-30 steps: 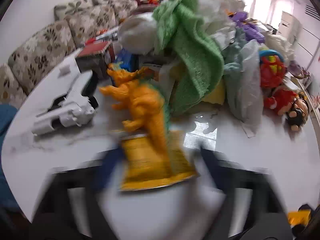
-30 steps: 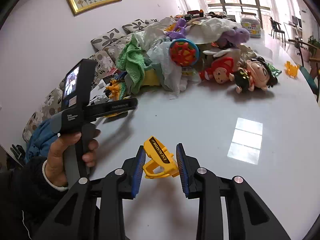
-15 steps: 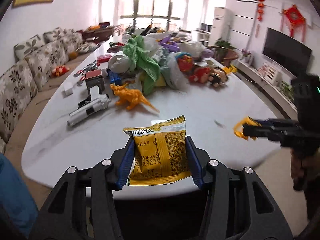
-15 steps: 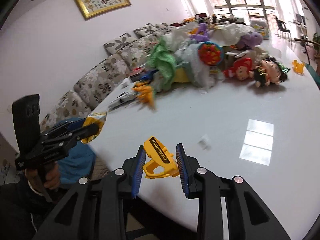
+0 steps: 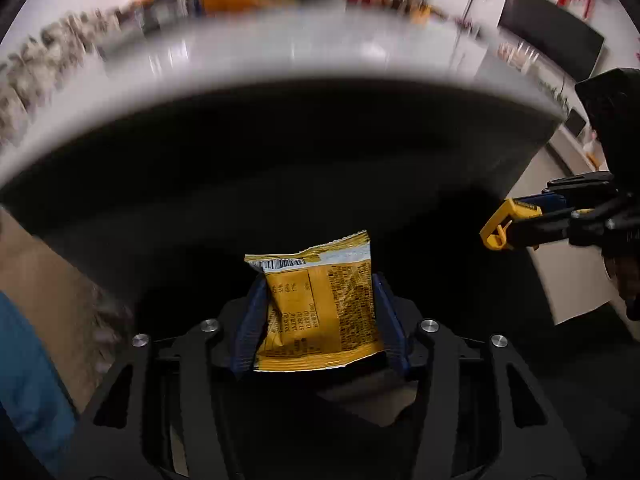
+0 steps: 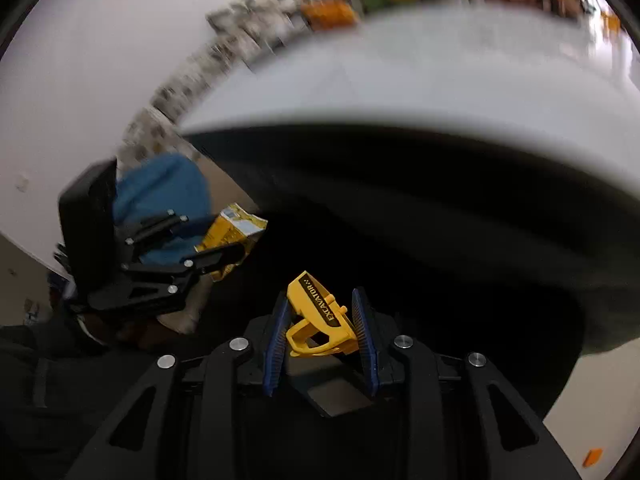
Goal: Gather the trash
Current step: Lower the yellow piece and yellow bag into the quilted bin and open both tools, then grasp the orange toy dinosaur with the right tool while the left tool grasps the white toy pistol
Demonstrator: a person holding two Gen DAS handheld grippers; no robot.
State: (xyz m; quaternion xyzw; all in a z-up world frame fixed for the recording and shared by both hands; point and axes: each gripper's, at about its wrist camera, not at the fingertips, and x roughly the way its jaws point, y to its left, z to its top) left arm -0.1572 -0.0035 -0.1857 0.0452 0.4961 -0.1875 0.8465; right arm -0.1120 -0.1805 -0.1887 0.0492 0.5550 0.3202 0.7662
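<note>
My left gripper is shut on a yellow snack wrapper, held below the table edge over a dark space. My right gripper is shut on a yellow plastic excavator arm piece, also below the table edge. The left gripper with the wrapper shows at the left of the right wrist view. The right gripper with the yellow piece shows at the right of the left wrist view.
The white table curves above both grippers, its toy pile blurred at the top. Beneath it is dark. A blue chair or cushion is at the left. A sofa lines the wall. A TV hangs at the right.
Both grippers have dropped from above the tabletop to below its edge, still holding the wrapper and the yellow piece. The views are now tilted down into the dark space under the table.
</note>
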